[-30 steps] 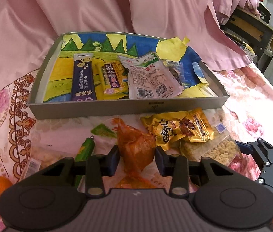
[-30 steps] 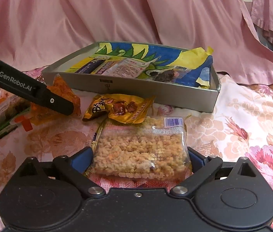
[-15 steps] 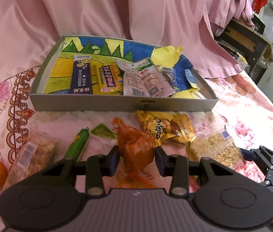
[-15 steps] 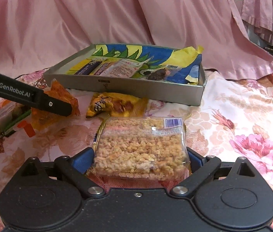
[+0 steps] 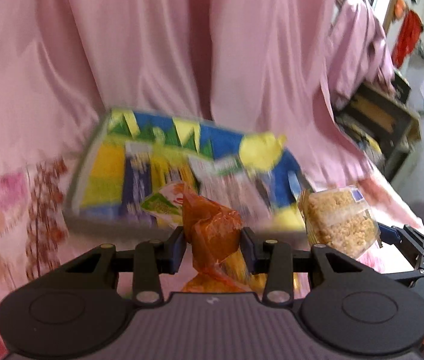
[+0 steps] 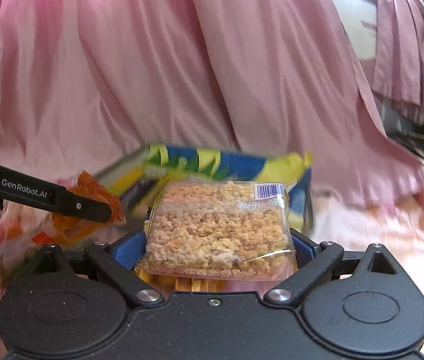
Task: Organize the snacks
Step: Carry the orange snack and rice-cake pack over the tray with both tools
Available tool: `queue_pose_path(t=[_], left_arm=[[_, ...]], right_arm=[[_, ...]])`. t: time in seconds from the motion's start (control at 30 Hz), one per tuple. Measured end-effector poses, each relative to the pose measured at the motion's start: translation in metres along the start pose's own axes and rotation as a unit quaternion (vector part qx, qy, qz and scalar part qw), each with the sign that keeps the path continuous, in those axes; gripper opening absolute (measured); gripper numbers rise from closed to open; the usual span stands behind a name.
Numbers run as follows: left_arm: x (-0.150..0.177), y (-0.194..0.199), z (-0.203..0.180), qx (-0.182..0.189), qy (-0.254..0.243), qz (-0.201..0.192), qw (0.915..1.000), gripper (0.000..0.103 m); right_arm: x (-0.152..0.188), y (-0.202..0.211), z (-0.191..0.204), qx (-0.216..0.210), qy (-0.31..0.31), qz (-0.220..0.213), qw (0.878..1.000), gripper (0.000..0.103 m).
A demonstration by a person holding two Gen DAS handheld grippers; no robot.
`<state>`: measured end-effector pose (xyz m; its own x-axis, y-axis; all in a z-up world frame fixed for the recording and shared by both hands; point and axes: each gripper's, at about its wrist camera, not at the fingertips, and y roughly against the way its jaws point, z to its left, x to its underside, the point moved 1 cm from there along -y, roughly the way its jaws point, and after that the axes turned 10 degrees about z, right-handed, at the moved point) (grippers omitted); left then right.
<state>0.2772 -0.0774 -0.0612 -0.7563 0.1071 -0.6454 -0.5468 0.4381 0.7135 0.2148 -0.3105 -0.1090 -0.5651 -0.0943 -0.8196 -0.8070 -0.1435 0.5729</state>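
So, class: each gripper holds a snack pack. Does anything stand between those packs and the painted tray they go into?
Nothing visible does. The left gripper clamps the orange pack, the right gripper the clear rice-crisp pack; the tray lies straight ahead, though blurred.

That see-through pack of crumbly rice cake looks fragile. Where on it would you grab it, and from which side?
Across its two short side edges, coming in level from the near end, as the right gripper does now. The rice cake pack is a flat, stiff slab, so the fingers squeeze it edge to edge, which looks less likely to crumble the puffed grains than pinching the faces.
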Motion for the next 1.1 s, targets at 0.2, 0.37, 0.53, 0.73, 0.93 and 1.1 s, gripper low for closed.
queue_pose_path(t=[0.2,0.37,0.53,0.73,0.93,1.1], left_arm=[[-0.041,-0.018,0.018,-0.026,-0.001,-0.042,0.9988,0.043],[-0.063,-0.04,0.033,-0.047,0.006,-0.049,0.9977,0.043],[-0.074,-0.062,0.045,-0.057,0.003,-0.045,0.9974,0.043],[-0.07,-0.081,0.057,-0.059,0.021,-0.021,0.9978,0.043],[-0.062,-0.092,0.066,-0.062,0.03,-0.011,0.9976,0.043],[-0.062,-0.094,0.069,-0.059,0.03,-0.013,0.9977,0.043]], right_arm=[[-0.048,-0.04,0.001,-0.013,0.004,-0.024,1.0,0.097],[-0.075,-0.076,0.004,-0.017,-0.002,-0.029,0.999,0.097],[-0.09,-0.107,0.011,-0.017,0.004,-0.024,1.0,0.097],[-0.085,-0.134,0.015,-0.022,-0.003,0.009,1.0,0.097],[-0.078,-0.149,0.019,-0.023,-0.001,0.038,0.999,0.097],[-0.071,-0.156,0.022,-0.025,-0.003,0.055,0.998,0.098]])
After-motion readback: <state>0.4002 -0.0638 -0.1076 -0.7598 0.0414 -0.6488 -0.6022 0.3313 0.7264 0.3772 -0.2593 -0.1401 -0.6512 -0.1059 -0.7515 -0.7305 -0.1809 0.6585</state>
